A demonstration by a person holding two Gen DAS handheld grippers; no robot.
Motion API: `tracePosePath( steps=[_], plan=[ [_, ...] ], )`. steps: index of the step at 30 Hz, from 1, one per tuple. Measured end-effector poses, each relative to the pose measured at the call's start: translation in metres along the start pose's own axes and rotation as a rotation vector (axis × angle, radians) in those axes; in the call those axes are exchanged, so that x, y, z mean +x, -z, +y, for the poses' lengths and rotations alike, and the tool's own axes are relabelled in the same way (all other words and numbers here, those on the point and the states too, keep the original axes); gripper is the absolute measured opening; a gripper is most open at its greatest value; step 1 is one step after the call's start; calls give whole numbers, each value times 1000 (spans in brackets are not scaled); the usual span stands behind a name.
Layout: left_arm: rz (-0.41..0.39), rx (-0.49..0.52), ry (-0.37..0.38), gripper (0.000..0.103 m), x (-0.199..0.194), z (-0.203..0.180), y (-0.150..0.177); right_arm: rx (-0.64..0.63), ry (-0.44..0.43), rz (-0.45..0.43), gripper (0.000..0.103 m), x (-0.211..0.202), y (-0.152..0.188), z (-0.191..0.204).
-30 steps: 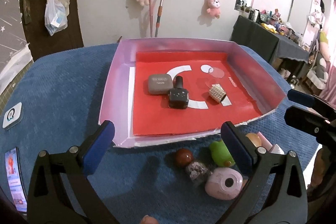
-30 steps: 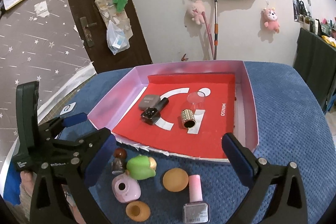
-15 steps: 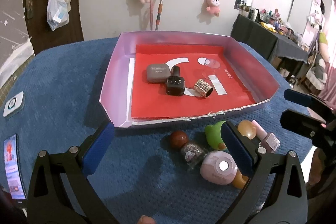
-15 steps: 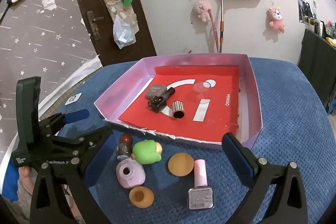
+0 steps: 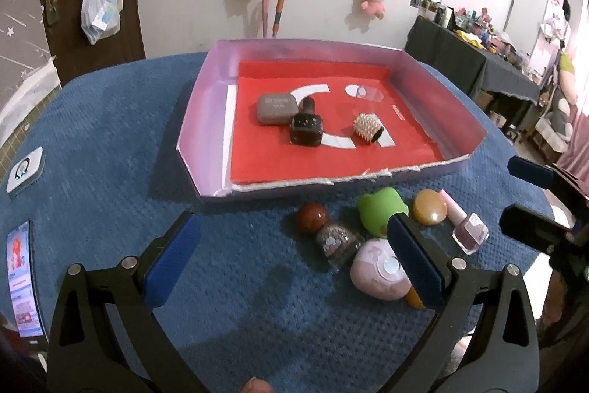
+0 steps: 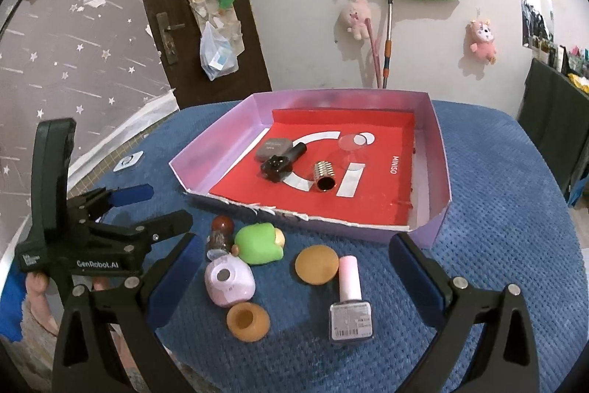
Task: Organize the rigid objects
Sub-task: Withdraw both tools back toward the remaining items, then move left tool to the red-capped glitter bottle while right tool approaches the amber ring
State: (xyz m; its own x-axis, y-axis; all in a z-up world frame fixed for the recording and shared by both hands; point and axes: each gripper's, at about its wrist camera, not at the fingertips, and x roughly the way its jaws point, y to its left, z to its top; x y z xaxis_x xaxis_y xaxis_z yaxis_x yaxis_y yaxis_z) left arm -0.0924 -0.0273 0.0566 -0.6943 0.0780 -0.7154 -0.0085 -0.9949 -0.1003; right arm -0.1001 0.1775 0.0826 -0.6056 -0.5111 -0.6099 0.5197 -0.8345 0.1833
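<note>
A pink tray (image 5: pixel 204 98) (image 6: pixel 440 150) with a red liner holds a grey case (image 5: pixel 276 107) (image 6: pixel 273 148), a black bottle (image 5: pixel 306 129) (image 6: pixel 281 164) and a studded gold cylinder (image 5: pixel 368 128) (image 6: pixel 324 175). In front of it lie a small glitter bottle with a red-brown cap (image 5: pixel 333 238) (image 6: pixel 220 235), a green frog toy (image 5: pixel 381 212) (image 6: pixel 259 243), a pink round toy (image 5: pixel 379 269) (image 6: pixel 229 282), an orange disc (image 5: pixel 430 211) (image 6: pixel 316 264), an orange cup (image 6: pixel 247 322) and a pink nail polish (image 5: pixel 465 227) (image 6: pixel 349 304). My left gripper (image 5: pixel 294 264) (image 6: pixel 143 205) is open and empty. My right gripper (image 6: pixel 291 282) (image 5: pixel 522 197) is open and empty above the loose items.
The table has a blue textured cloth (image 5: pixel 110 142). A phone (image 5: pixel 22 279) and a small white device (image 5: pixel 24 166) lie at its left edge. A wall with hanging plush toys and a brown door stand behind.
Both grippers have pulled back from the tray and risen, so the loose items in front of it show more fully. Both stay open. The gold cylinder has rolled slightly in the tray.
</note>
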Motion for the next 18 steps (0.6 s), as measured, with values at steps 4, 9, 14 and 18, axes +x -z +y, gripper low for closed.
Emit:
tracePosePath(
  steps=[4,9,14,18],
  plan=[
    [32,-25,12,103,4,2,6,-36,23,7,103,-2,7,6],
    [50,-54,26,103,7,5,11,-32,11,6,102,-4,14,7],
    [53,-50,30,103,7,4,17,-21,-4,22,90,-4,24,6],
    [68,-51,36,103,10,4,23,-11,-33,42,79,1,30,8]
  ],
)
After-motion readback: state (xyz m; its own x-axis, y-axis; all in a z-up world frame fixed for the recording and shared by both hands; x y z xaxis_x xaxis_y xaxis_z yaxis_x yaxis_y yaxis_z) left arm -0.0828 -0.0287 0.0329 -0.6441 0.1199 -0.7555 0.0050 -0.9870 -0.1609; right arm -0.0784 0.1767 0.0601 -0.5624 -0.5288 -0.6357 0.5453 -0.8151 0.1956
